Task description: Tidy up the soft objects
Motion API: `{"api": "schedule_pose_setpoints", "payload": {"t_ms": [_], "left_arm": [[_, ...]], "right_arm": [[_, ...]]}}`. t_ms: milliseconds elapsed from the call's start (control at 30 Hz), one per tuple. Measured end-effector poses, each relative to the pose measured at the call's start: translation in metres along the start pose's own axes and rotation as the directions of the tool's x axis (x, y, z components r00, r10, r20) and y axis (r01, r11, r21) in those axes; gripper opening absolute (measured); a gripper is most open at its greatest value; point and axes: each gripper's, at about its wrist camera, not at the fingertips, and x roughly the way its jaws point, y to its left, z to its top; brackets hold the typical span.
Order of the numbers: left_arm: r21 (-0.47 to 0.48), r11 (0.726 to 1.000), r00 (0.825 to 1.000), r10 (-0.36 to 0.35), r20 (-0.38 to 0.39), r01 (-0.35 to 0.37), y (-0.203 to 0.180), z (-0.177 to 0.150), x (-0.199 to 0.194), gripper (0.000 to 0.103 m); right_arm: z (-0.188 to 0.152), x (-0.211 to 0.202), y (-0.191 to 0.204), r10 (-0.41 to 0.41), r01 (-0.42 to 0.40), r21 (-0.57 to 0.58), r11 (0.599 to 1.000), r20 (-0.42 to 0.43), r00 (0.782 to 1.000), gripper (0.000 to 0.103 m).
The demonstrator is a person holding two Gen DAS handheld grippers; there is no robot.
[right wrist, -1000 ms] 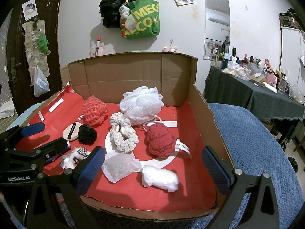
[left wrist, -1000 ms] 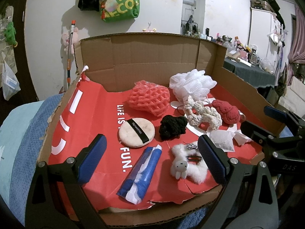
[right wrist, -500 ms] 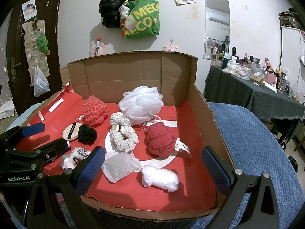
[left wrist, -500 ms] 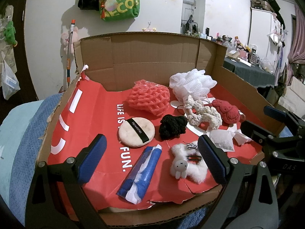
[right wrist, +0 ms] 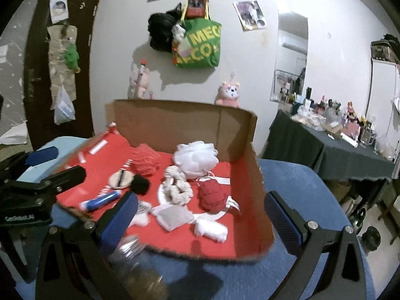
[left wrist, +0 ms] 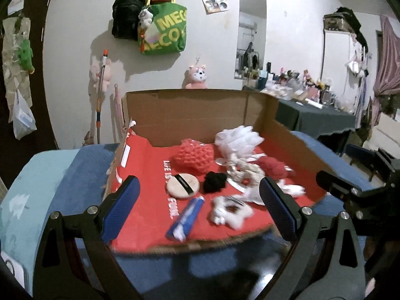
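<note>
Both claws, left [left wrist: 200, 208] and right [right wrist: 200, 221], gape wide, empty. Soft items sit mid-frame in the red-lined cardboard box [right wrist: 255, 175]. I'd descend squarely over the white fluffy pad [right wrist: 212, 230], nearest.

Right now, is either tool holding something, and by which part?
Nothing is held. The left tool and the right tool are both open and empty, in front of the cardboard box.

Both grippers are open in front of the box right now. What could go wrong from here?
The black pom-pom sits tight against the powder puff, so a grab may catch both. The left gripper and right gripper hang close together and could collide. A blurred jar sits near the box edge, easily knocked.
</note>
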Motion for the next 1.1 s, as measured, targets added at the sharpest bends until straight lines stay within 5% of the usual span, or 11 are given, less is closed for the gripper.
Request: {"api": "schedule_pose_setpoints", "payload": {"t_ms": [400,800,1100], "left_arm": [[-0.044,0.997,0.992,-0.064,-0.109,0.060,-0.029,-0.052,-0.079,0.103],[-0.073,0.997,0.944,-0.020,-0.328,-0.005,-0.036,-0.111,-0.039,0.103],[-0.043,0.994,0.909,0.075,-0.411,-0.102,-0.037,-0.118,-0.027,0.103]], "right_arm": [[-0.062,-0.087,0.014,0.003,0.000,0.041,0.999,-0.064,0.998,0.103],[-0.120,-0.045,-0.003,-0.018,0.048,0.097,0.994,-0.285,0.958,0.103],[-0.128,-0.024,-0.010,-0.015,0.061,0.112,0.992,-0.368,0.930,0.103]]}}
